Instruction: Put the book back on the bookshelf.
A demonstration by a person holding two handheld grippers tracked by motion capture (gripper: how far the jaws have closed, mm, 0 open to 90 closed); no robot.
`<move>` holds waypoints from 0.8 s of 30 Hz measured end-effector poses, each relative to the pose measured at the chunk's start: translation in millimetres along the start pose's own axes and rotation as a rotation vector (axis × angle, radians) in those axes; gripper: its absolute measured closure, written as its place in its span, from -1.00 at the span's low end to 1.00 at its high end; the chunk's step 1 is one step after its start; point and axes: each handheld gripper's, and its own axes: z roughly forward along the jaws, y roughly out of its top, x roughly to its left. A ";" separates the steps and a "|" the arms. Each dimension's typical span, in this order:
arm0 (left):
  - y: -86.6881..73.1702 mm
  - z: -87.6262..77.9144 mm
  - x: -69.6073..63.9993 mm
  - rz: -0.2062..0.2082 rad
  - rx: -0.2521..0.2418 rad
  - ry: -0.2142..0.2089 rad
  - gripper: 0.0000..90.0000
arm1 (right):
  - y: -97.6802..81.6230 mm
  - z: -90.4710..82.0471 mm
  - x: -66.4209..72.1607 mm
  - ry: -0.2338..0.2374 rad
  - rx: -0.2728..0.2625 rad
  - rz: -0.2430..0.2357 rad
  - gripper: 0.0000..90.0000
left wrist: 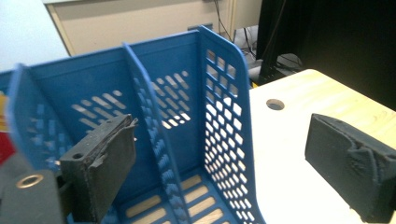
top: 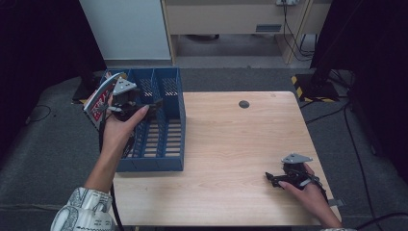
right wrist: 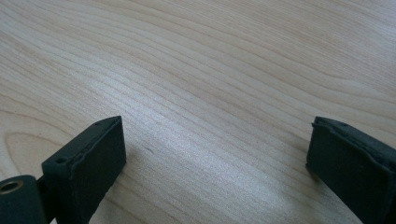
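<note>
A blue slotted file rack [top: 163, 139] lies at the table's left side, its dividers [left wrist: 144, 116] running away from me. A red and white booklet [top: 97, 102] leans at the rack's far left; I cannot tell whether it stands inside the leftmost compartment. My left gripper [top: 153, 104] hovers over the rack's back part, just right of the booklet. In its own view the left gripper [left wrist: 224, 130] is open with nothing between the jaws. My right gripper [top: 270, 178] rests low at the table's front right, open [right wrist: 215, 126] over bare wood.
The wooden table [top: 231, 144] has a round cable hole [top: 244, 104] near its far edge. Grey carpet surrounds it. A black stand base with hazard tape [top: 312, 86] and cables lie on the floor at the back right, and a cabinet [top: 226, 19] stands behind.
</note>
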 end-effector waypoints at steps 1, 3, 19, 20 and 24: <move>-0.6 1.9 -2.2 -0.002 -0.001 -0.006 -0.84 | 0.0 0.0 0.0 0.001 0.000 0.000 -0.89; -1.7 5.3 -6.8 -0.009 0.005 -0.027 -0.87 | 0.0 0.0 0.1 0.002 0.000 0.002 -0.89; -6.5 12.1 -46.4 0.035 0.003 -0.123 -0.92 | 0.1 0.2 0.1 0.000 0.000 0.002 -0.89; -7.4 11.2 -51.6 0.039 -0.003 -0.133 -0.92 | 0.0 0.1 0.1 0.001 0.001 0.002 -0.89; -9.4 9.7 -60.1 0.049 -0.005 -0.148 -0.92 | 0.1 0.3 0.1 0.002 0.000 0.004 -0.89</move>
